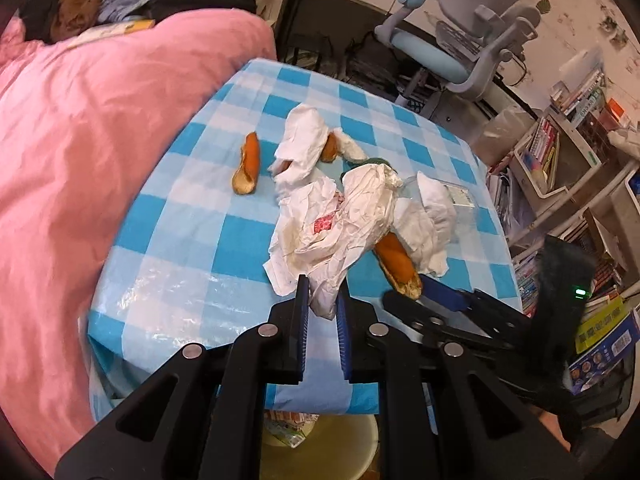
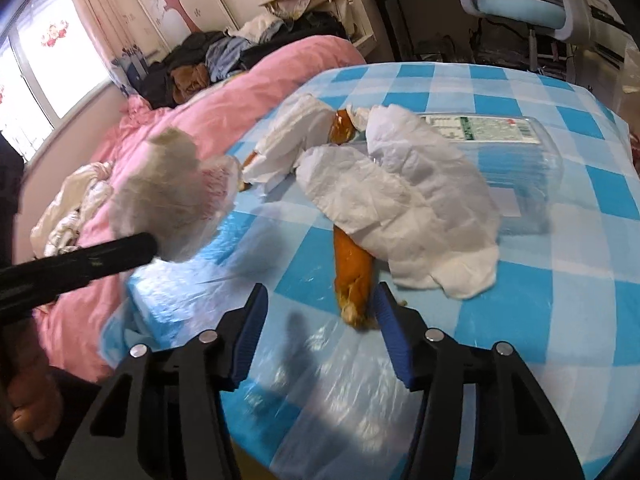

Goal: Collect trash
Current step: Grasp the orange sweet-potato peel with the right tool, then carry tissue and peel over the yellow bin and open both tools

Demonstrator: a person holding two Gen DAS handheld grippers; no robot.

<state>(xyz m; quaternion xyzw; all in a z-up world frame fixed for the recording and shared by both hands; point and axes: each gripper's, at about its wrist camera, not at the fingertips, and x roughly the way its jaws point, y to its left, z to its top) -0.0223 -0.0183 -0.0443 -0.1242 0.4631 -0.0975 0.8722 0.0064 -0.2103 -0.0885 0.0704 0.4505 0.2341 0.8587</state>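
Trash lies on a blue-and-white checked table [image 1: 192,240]: crumpled white tissues [image 1: 300,148], orange peels [image 1: 248,164] and a clear plastic box [image 2: 520,160]. My left gripper [image 1: 323,300] is shut on a crumpled stained paper wrapper [image 1: 336,220]; in the right wrist view the wrapper [image 2: 168,196] hangs lifted at the left, above the table edge. My right gripper [image 2: 320,312] is open, low over the near table edge, with the end of a long orange peel [image 2: 354,276] just inside its right finger. A white tissue [image 2: 400,200] covers the far end of that peel.
A pink duvet [image 1: 80,140] lies left of the table with a pile of clothes [image 1: 100,4] behind. A yellow bin [image 1: 320,448] sits under the near table edge. An office chair [image 1: 460,40] and bookshelves [image 1: 560,152] stand beyond and right.
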